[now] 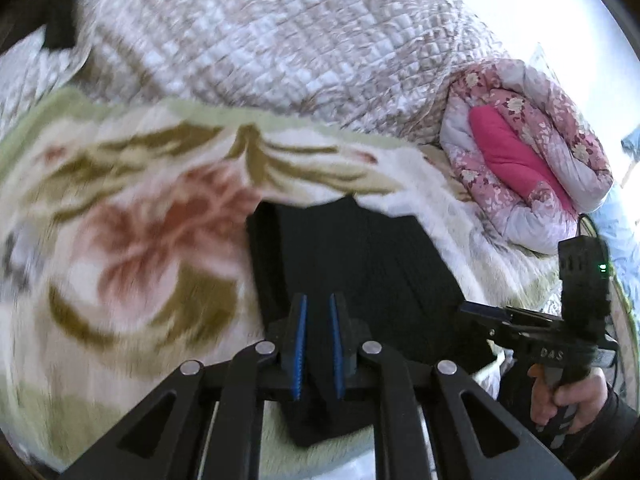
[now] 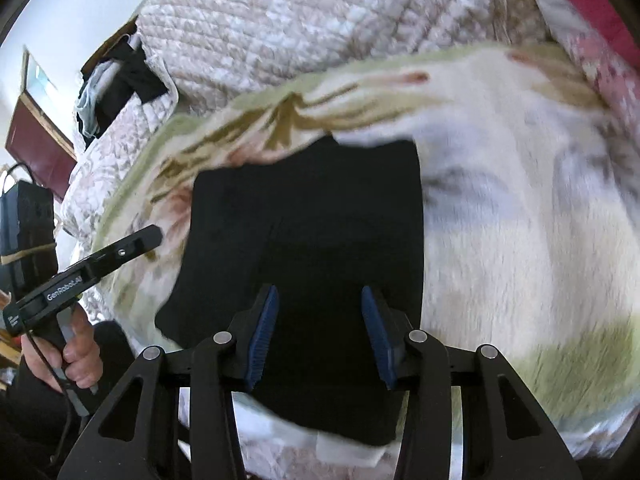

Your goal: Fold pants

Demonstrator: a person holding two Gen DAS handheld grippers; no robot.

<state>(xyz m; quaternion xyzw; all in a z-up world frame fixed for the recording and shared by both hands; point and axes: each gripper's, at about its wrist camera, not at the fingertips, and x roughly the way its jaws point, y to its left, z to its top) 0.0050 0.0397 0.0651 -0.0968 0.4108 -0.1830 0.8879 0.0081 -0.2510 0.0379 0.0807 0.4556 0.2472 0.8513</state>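
Setting: a bed laid with a cream floral blanket (image 2: 500, 200); a quilted beige-and-white coverlet (image 1: 260, 32) is heaped beyond it, and a rolled pink floral quilt (image 1: 528, 168) sits ahead and to the right of the left gripper. Both views are motion-blurred.

Item: black pants (image 2: 312, 220), lying on the blanket as a compact dark panel, apparently already folded at least once. The far edge is partly overlapped by a lip of blanket. Long axis runs straight away from both grippers, along the line of their fingers.

Left gripper (image 1: 319, 344): blue-padded fingers (image 1: 299, 348) nearly together with a narrow gap between them; dark cloth lies beneath and ahead of them, but whether any is pinched cannot be told. It stands over the near left part of the pants.

Right gripper (image 2: 320, 328): fingers spread wide apart, nothing between the pads, directly over the near edge of the pants, roughly centred on the panel.

Relation governing the next move: the pants extend forward from both tools, near edge under the fingertips. Judged: the right gripper is better placed to take that edge and carry it forward along the long axis.
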